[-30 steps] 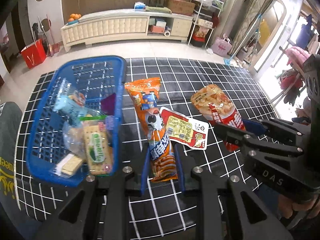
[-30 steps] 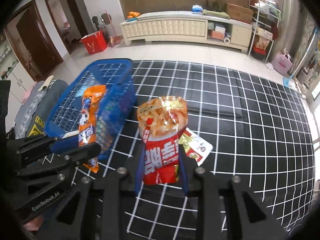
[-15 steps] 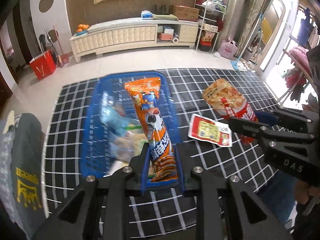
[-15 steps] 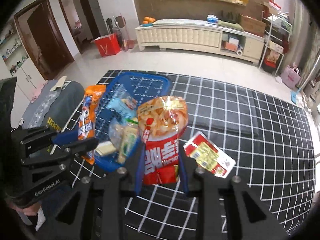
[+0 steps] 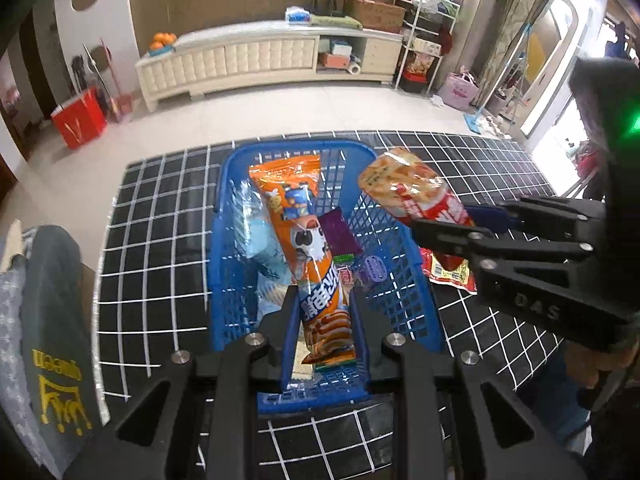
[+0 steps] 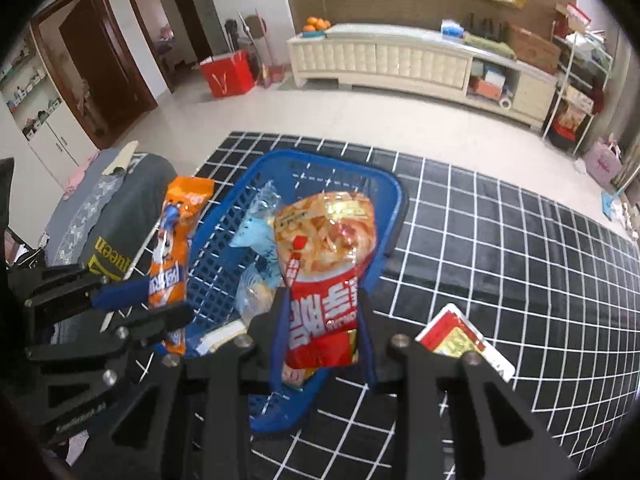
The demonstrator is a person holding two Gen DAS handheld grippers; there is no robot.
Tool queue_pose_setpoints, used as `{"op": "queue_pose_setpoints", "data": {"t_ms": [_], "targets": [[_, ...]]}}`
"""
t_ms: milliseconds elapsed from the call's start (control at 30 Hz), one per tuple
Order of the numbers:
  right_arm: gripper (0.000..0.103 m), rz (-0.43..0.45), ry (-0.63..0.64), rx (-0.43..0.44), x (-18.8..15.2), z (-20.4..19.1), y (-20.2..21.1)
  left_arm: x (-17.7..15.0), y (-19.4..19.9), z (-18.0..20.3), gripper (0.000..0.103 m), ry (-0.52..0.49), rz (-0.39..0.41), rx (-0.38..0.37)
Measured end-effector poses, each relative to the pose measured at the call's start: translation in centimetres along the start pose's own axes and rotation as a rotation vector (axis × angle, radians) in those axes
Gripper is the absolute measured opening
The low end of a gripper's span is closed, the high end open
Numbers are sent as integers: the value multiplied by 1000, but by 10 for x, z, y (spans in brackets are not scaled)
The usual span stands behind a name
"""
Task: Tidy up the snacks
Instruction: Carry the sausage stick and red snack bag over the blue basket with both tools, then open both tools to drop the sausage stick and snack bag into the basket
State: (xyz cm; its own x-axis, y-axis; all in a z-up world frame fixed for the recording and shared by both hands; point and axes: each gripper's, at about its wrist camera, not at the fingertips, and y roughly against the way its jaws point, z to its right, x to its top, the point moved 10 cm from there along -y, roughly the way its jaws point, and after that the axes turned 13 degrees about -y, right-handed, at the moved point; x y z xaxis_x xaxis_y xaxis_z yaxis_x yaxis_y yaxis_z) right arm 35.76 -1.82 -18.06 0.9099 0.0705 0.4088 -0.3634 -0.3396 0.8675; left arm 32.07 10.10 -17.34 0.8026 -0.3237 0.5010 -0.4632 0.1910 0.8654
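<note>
My left gripper is shut on a long orange snack packet and holds it above the blue basket. My right gripper is shut on a red and clear chip bag over the basket's right rim. In the left wrist view the chip bag hangs at the basket's right edge. The orange packet shows at the left in the right wrist view. The basket holds a pale blue packet, a purple packet and other wrapped snacks.
A flat red and yellow packet lies on the black grid cloth right of the basket. A grey garment lies at the cloth's left edge. A white cabinet stands across the floor.
Both grippers have moved left over the basket with their packets. The orange packet and the chip bag now hang above the basket instead of beside it.
</note>
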Motion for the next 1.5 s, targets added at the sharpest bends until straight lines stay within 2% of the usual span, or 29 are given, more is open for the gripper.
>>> {"op": "queue_pose_setpoints", "data": {"t_ms": [133, 267, 433, 600, 633, 700, 733, 900, 1233, 1300, 1333, 1500], "targets": [[35, -27, -7, -2, 4, 4, -18, 3, -19, -4, 22, 4, -11, -46], [35, -36, -1, -27, 9, 6, -29, 14, -38, -8, 22, -10, -25, -51], [35, -38, -18, -38, 12, 15, -35, 28, -62, -9, 22, 0, -36, -95], [35, -25, -9, -45, 16, 17, -36, 32, -83, -5, 23, -19, -73, -83], [35, -26, -5, -46, 16, 17, -36, 32, -87, -3, 25, -18, -81, -83], [35, -27, -1, -46, 17, 18, -35, 31, -91, -2, 38, -22, -99, -67], [35, -28, -2, -41, 18, 19, -35, 31, -92, -2, 43, -23, -104, -54], [35, -26, -4, -22, 22, 16, -32, 31, -78, -3, 43, -32, -86, -31], [36, -51, 31, 2, 29, -10, -35, 21, -45, -43, 43, 18, -62, 32], [36, -41, 36, -13, 31, -12, -38, 15, -40, -53, 47, 38, -68, 52], [36, -45, 41, -17, 30, -13, -41, 14, -38, -57, 54, 46, -67, 61], [36, -102, 43, -40, 19, -19, -60, 5, -31, -69, 54, 75, -55, 63]]}}
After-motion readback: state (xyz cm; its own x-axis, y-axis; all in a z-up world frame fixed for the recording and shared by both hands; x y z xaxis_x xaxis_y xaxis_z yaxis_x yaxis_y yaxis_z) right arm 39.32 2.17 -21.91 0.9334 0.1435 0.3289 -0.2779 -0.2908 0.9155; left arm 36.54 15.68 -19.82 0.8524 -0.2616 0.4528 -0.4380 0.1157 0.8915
